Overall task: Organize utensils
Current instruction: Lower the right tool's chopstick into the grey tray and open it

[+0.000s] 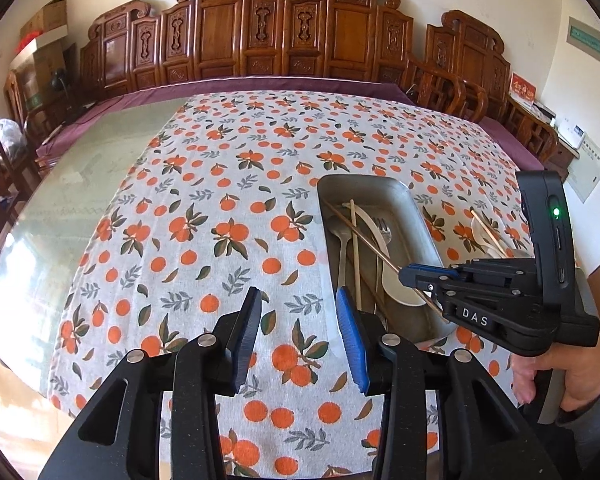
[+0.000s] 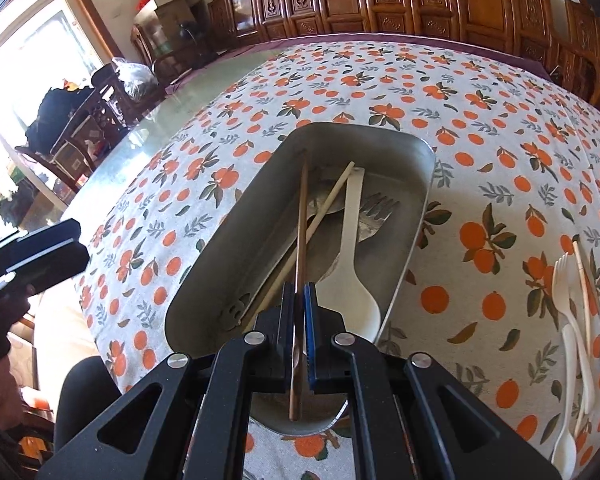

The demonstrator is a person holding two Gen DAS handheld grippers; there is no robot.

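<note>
Jaws: our right gripper (image 2: 300, 300) is clamped on a brown chopstick (image 2: 302, 216) over the metal tray (image 2: 204, 264); left gripper (image 1: 298, 312) is part-open, empty. Tray already holds spoons, fork, chopstick. We still have white forks (image 2: 568, 312) lying on the right tablecloth (image 2: 480, 140).

An orange-and-leaf printed white tablecloth (image 1: 220, 200) carries a grey metal tray (image 2: 228, 240) holding a white spoon (image 2: 354, 272).
</note>
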